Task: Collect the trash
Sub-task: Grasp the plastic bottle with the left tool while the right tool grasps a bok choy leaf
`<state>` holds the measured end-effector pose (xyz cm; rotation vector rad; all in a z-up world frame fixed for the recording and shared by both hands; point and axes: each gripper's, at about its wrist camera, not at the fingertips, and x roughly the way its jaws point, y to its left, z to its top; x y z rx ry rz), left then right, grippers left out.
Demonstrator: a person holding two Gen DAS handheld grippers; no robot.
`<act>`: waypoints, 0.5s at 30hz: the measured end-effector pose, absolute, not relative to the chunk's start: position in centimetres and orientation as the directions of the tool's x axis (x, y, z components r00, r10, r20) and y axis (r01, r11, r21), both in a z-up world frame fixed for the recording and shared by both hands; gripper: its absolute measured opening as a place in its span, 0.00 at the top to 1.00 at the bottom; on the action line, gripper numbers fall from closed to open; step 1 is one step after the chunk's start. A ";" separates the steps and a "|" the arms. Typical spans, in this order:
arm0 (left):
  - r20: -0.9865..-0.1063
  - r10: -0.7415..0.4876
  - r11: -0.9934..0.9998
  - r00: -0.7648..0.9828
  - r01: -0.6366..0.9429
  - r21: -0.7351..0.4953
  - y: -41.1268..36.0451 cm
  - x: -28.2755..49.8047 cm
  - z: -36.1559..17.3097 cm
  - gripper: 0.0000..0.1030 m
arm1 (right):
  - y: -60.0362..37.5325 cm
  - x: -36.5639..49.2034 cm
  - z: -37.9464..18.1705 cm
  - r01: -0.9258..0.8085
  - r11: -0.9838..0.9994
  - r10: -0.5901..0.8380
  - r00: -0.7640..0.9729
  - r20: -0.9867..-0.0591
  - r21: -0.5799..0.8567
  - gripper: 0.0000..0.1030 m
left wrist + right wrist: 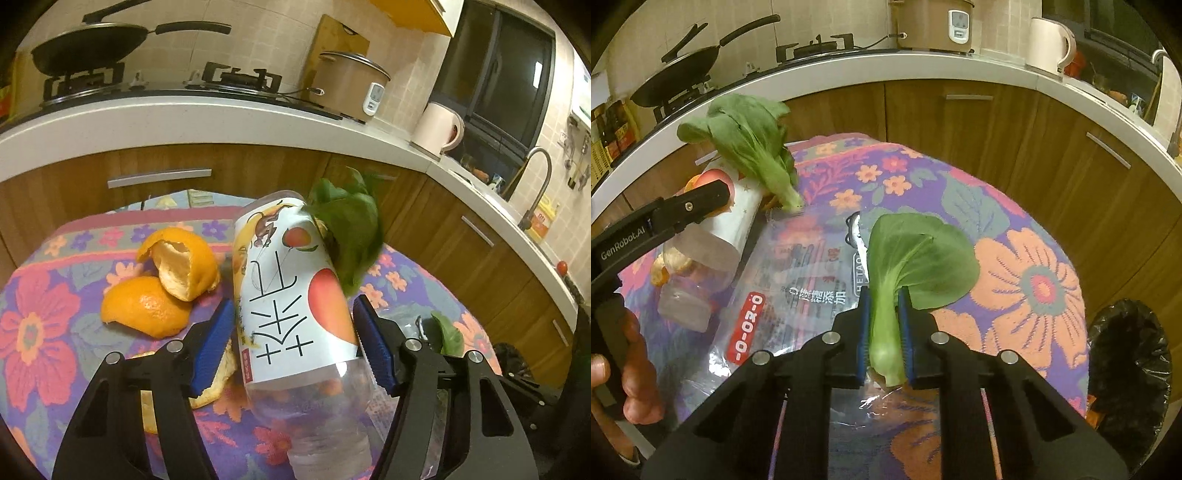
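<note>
Two grips: my right gripper [883,332] clamps the leaf [908,266] along its stalk, trash bag [1126,354] just right; left gripper [295,347] straddles the lengthwise bottle [295,295], contact unclear.

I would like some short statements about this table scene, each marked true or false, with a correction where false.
1. The right tool is shut on the pale stalk of a green leafy vegetable. True.
2. The clear plastic bottle with a white mango label stands upright. False: it lies tilted between the blue pads of the left tool.
3. Curled orange peel pieces lie on the flowered purple cloth, left of the bottle in the left wrist view. True.
4. A second green leaf rests against the bottle. True.
5. The black-lined trash bin stands on the cloth. False: it stands beside the table, at the right edge of the right wrist view.
</note>
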<state>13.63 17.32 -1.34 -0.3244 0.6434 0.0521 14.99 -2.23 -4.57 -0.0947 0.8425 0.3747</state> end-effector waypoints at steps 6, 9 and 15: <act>-0.587 -0.102 0.935 0.803 -0.124 -0.332 17.9 13.0 -1.4 0.40 | -3.0 14.1 -3.7 -0.360 0.929 0.313 0.644 -0.698 0.085 0.93; -0.584 -0.118 0.934 0.803 -0.111 -0.340 17.9 12.2 -0.8 0.40 | -3.5 13.7 -3.1 -0.377 0.919 0.352 0.655 -0.669 0.115 0.94; -0.545 -0.070 0.956 0.836 -0.099 -0.275 17.7 9.0 1.7 0.41 | -3.9 12.1 -2.0 -0.407 0.906 0.390 0.693 -0.607 0.117 0.97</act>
